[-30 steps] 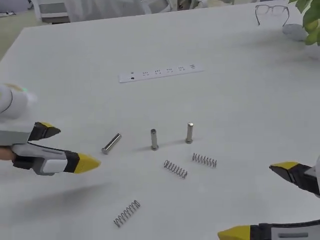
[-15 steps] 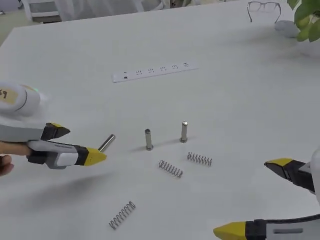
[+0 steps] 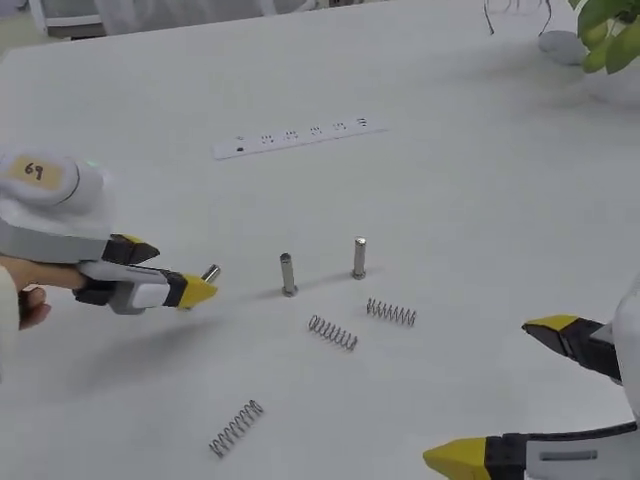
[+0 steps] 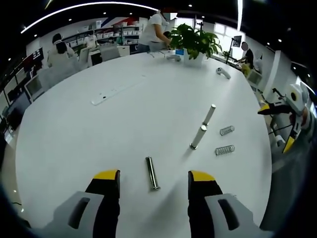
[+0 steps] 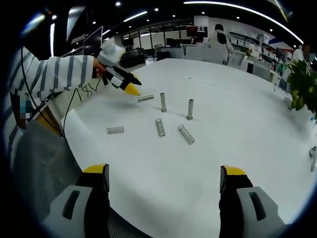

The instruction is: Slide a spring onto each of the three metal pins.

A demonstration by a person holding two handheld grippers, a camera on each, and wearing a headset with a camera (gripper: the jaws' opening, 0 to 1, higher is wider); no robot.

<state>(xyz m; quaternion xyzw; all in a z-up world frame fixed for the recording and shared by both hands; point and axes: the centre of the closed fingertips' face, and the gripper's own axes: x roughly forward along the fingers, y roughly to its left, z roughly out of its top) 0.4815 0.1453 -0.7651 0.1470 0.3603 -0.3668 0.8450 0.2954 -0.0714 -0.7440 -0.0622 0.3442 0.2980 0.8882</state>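
Two metal pins (image 3: 288, 274) (image 3: 360, 257) stand upright mid-table. The third pin (image 3: 211, 272) lies flat, partly hidden behind my left gripper (image 3: 178, 272), which is open. In the left gripper view the lying pin (image 4: 152, 173) sits just ahead, between the open jaws of the gripper (image 4: 153, 176). Three springs lie loose: one (image 3: 333, 333) in front of the pins, one (image 3: 391, 313) to its right, one (image 3: 236, 427) nearer me. My right gripper (image 3: 497, 393) hangs open and holds nothing at the lower right, apart from the springs (image 5: 160, 127).
A white power strip (image 3: 300, 138) lies beyond the pins on the white table (image 3: 480, 200). A potted plant (image 3: 605, 40) stands at the far right corner. People sit and stand in the room beyond the table.
My left gripper has moved right, up to the lying pin, and now covers most of it. The right gripper has stayed put. The head camera has tilted a little.
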